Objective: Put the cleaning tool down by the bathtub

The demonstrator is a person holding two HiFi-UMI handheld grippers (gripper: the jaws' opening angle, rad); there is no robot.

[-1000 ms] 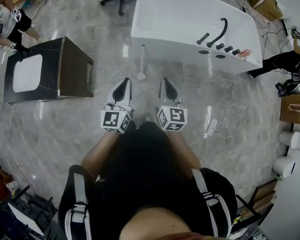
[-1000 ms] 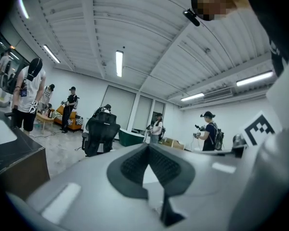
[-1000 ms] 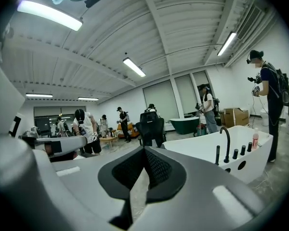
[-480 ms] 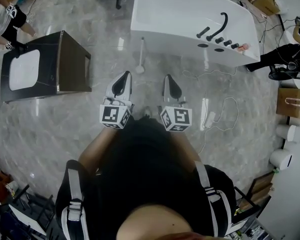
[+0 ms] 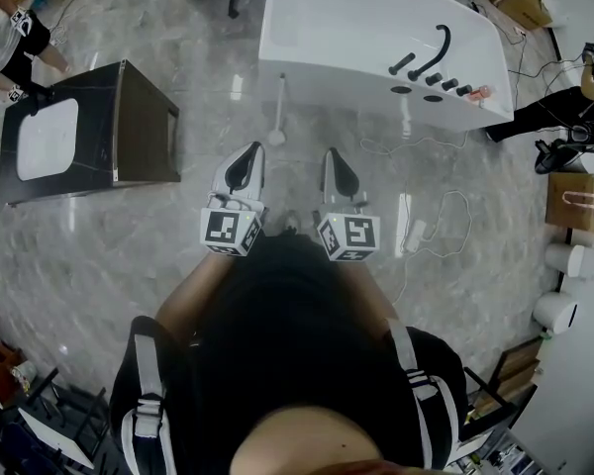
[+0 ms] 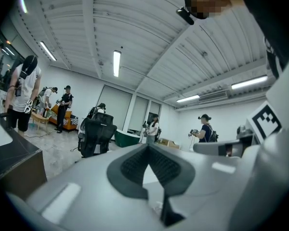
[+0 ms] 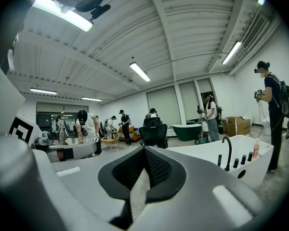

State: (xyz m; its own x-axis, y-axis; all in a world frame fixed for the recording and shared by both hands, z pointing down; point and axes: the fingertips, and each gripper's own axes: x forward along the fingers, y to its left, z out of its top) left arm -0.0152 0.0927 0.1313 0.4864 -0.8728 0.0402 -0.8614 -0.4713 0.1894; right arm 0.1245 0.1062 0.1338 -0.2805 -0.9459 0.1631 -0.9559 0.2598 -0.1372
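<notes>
**Both grippers clenched and empty; cleaning tool on the floor by the bathtub**

1. My left gripper (image 5: 247,152) is clenched. In the left gripper view its dark pads (image 6: 135,166) meet at the tips with nothing between them.
2. My right gripper (image 5: 330,156) is also clenched and carries nothing. In the right gripper view its pads (image 7: 156,170) meet in the same way.
3. I hold both grippers side by side, close in front of my body, pointing towards the bathtub (image 5: 312,71).
4. The cleaning tool (image 5: 276,138), white with a long thin handle, lies on the floor ahead of my left gripper and slightly to its right. It is clear of both grippers. Its round head is the end nearer to me, and its handle runs away towards the bathtub's near wall. I cannot tell whether the handle touches the wall.
5. A dark cabinet (image 5: 144,127) stands well to the left of my left gripper.
6. A white cable (image 5: 445,228) lies on the floor to the right of my right gripper.
</notes>
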